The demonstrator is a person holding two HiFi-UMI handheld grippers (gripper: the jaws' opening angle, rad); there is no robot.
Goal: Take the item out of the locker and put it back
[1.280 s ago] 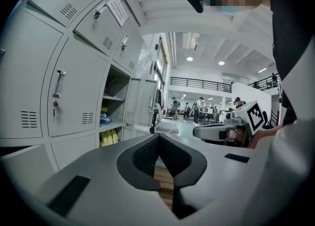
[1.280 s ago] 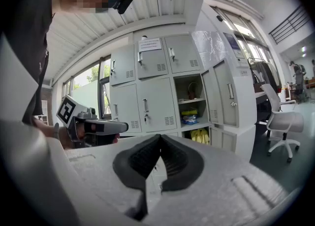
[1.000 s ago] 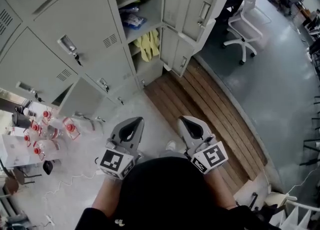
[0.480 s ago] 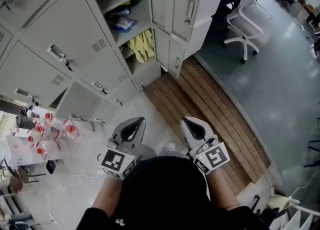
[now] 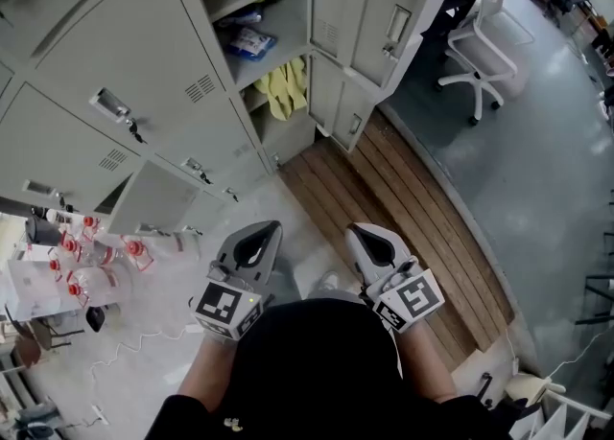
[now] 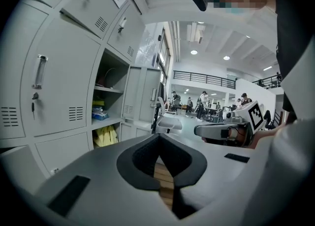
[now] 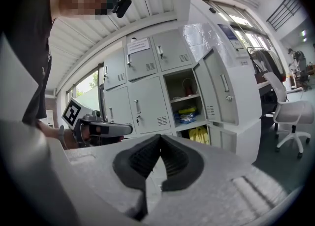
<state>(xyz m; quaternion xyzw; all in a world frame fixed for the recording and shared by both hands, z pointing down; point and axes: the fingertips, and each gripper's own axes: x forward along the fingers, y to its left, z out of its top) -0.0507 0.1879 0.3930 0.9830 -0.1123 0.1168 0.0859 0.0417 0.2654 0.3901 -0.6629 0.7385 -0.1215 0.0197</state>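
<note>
The yellow item (image 5: 286, 86) droops over the lower shelf's front edge in the open locker (image 5: 278, 55), its length running downward. A blue packet (image 5: 251, 42) lies on the shelf above it. I cannot tell which one the task means. Both lie straight ahead, well apart from the grippers. The left gripper (image 5: 261, 229) looks slightly better lined up than the right gripper (image 5: 363, 230). Both sets of jaws are pressed together and empty.
</note>
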